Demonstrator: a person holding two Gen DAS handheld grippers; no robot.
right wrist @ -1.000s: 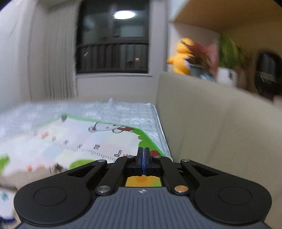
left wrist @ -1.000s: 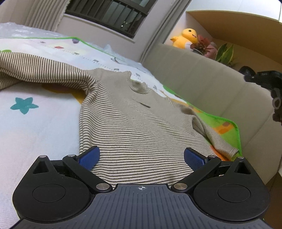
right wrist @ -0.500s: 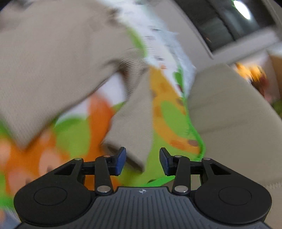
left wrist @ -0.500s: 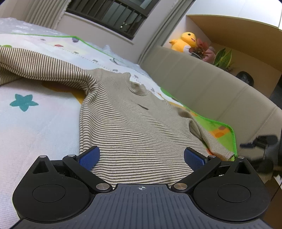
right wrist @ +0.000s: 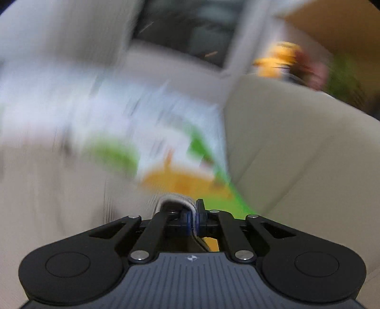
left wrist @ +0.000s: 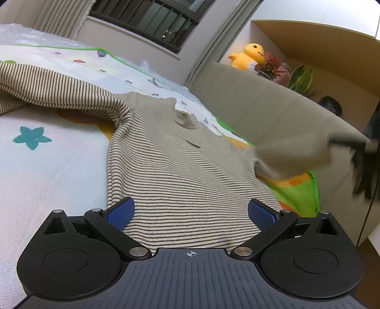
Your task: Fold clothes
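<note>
A beige striped long-sleeved shirt (left wrist: 171, 171) lies flat on a patterned play mat (left wrist: 47, 152), neck away from me. My left gripper (left wrist: 191, 212) stands open over the shirt's hem, blue pads apart, nothing pressed between them. The shirt's right sleeve (left wrist: 296, 152) is lifted off the mat, blurred, with its cuff in my right gripper (left wrist: 367, 143) at the right edge. In the right wrist view my right gripper (right wrist: 194, 219) is shut on the sleeve cuff (right wrist: 175, 202), a fold of fabric pinched between the pads. The left sleeve (left wrist: 54, 88) stretches out to the left.
A beige padded headboard (left wrist: 273, 114) runs along the mat's right side. Behind it a shelf holds a yellow plush duck (left wrist: 249, 55) and potted plants (left wrist: 299, 78). A barred window (left wrist: 147, 21) and a curtain (left wrist: 57, 16) stand at the far wall.
My right gripper came down to the right sleeve with its jaws apart, shut on the cuff and lifted it off the mat. My left gripper stayed open over the hem.
</note>
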